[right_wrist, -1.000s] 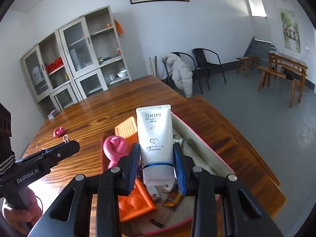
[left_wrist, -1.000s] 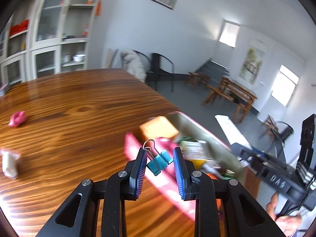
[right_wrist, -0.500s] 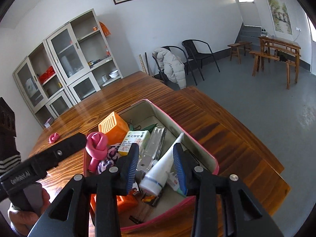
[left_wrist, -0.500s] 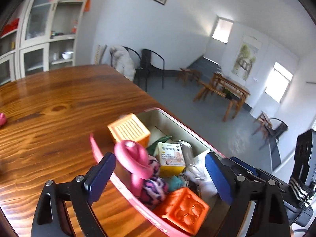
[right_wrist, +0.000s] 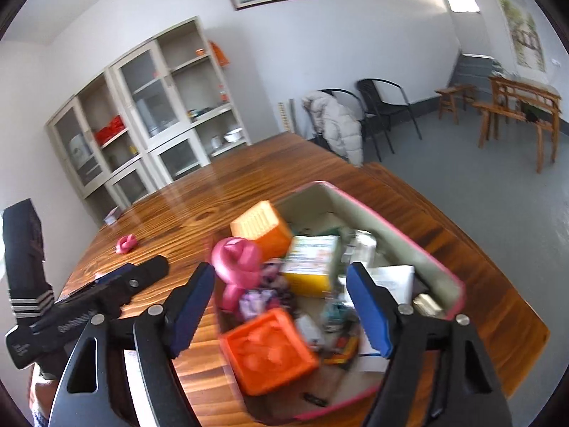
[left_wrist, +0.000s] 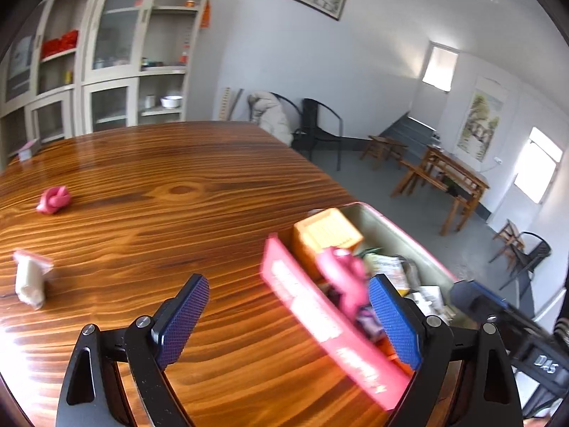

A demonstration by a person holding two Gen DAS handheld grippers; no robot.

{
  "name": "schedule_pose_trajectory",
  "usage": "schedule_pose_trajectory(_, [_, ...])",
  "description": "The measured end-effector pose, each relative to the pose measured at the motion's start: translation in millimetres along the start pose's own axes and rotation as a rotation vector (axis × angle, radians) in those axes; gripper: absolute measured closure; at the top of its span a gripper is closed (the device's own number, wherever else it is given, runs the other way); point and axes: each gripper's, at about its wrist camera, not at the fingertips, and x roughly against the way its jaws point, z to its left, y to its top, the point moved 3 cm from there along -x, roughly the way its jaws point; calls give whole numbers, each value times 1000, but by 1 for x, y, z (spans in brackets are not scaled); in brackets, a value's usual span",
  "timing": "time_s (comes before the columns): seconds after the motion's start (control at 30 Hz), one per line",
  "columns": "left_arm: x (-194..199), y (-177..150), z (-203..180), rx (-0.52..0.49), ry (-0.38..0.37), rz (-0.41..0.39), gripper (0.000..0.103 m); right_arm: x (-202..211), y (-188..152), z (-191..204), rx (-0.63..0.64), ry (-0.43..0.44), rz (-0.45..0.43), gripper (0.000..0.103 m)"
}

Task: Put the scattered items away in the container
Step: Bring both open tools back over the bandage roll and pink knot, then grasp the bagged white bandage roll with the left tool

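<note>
A glossy wooden table (left_wrist: 170, 192) with bold dark grain carries everything. The pink-rimmed container (right_wrist: 419, 249) sits on it near the edge facing the chairs. Well apart from the container, out on the open wood, lies a pink knotted toy (left_wrist: 54, 200). Nearer than the toy lies a small clear packet (left_wrist: 30, 277). Beyond the toy, at the far corner, stands a small card (left_wrist: 29, 147).

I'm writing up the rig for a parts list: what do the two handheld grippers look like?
Both are alike. The left gripper and right gripper have matte black angular frames with triangular cut-outs and silver pivot screws. Each finger carries a blue textured pad. White lettering marks the bodies, too blurred to read surely.
</note>
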Motion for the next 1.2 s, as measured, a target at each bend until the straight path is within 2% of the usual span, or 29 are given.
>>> schedule_pose_trajectory(0.23, [24,-3,72,92,102,-20,10,-27,-12,58,85,86,66,22])
schedule_pose_trajectory(0.47, [58,-17,165,212,251,-52,10,-54,-28,110,152,152,135,22])
schedule_pose_trajectory(0.63, [64,-30,227,285,370,-6,10,-75,-37,146,187,192,182,21])
schedule_pose_trajectory(0.77, [65,-34,245,310,367,7,10,-95,-50,170,209,212,222,21])
schedule_pose_trajectory(0.93, [51,-33,245,288,325,52,10,-126,-61,193,239,219,283,21])
schedule_pose_trajectory(1.07, [40,-26,246,284,311,85,10,-140,-60,207,246,224,286,21])
schedule_pose_trajectory(1.2, [25,-14,248,256,316,110,10,-156,-60,204,229,168,277,21])
